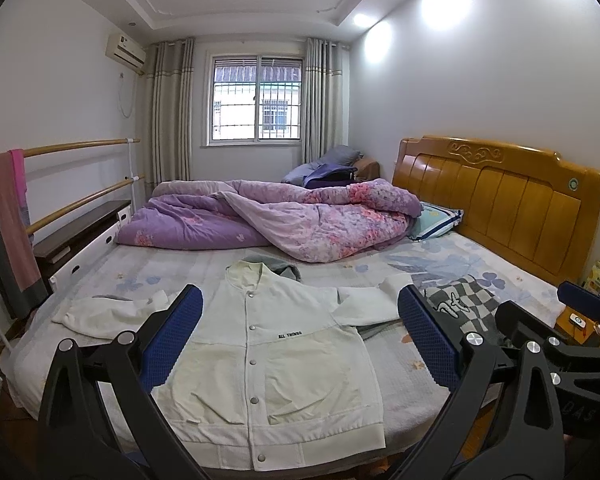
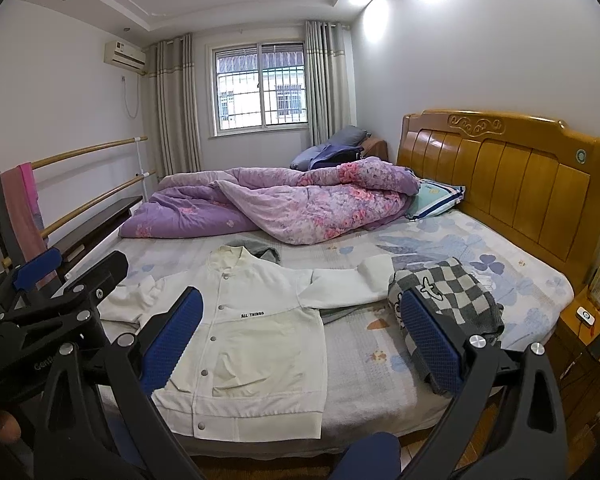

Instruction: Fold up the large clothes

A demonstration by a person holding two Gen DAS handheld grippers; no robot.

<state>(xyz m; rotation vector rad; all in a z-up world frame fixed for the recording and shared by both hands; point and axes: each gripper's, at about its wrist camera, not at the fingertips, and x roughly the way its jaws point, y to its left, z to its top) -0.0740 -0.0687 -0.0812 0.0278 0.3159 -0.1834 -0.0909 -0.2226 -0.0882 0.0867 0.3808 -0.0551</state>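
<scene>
Both wrist cameras look from the foot side of the bed (image 1: 440, 392), raised above its near edge, toward the window (image 1: 256, 100). The right view sits further toward the headboard (image 2: 512, 176). Both share the bed, the white jacket (image 2: 252, 344), quilt (image 1: 284, 216) and window wall.

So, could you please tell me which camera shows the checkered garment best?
The right wrist view: the checkered garment lies almost whole on the bed, airplane motif visible. In the left wrist view it sits partly hidden behind a blue finger pad.
</scene>
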